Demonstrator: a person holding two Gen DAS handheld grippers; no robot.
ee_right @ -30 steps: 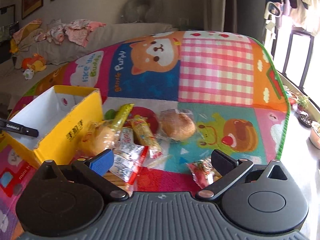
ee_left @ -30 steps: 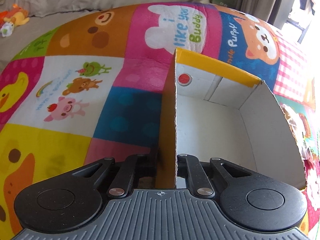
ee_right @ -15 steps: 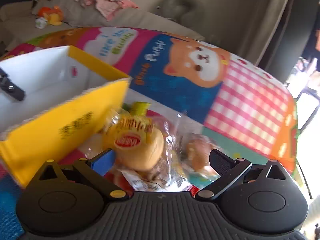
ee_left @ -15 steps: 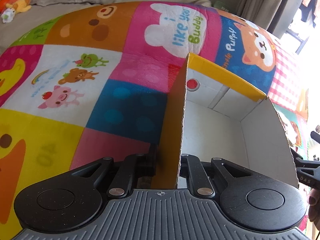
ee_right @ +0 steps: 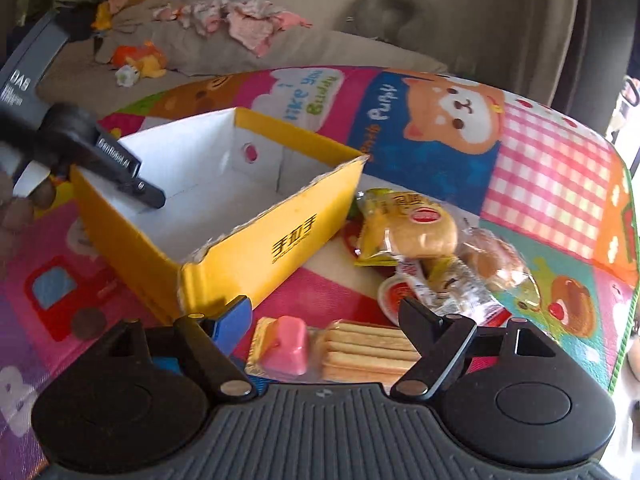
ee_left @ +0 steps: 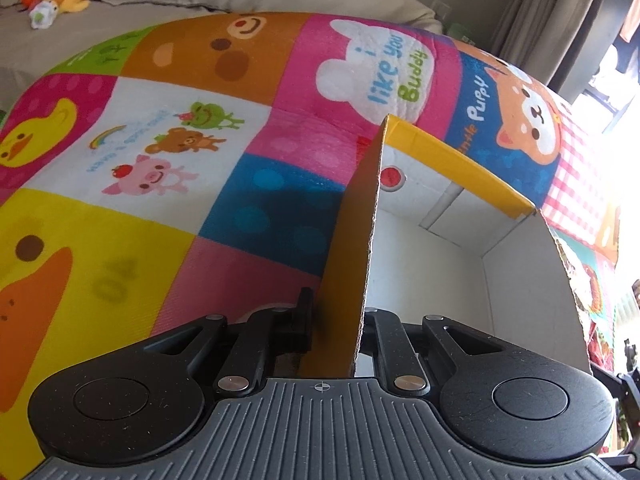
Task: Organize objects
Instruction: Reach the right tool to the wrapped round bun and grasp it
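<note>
Left wrist view: I am clamping my left tool (ee_left: pixel 338 334) on the yellow cardboard box's wall (ee_left: pixel 352 248); my right tool (ee_right: pixel 326 326) is hanging spread above the pink-capped biscuit-stick pack (ee_right: pixel 340 350).

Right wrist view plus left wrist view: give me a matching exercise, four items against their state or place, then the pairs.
Items:
1. left gripper
2. right gripper
3. yellow box
4. pink-lidded snack cup

States:
A. open, holding nothing
B. lying on the mat between the open fingers
C. shut on a cardboard wall
D. empty inside, snacks piled to its right

Pairs: 1-C, 2-A, 3-D, 4-B
</note>
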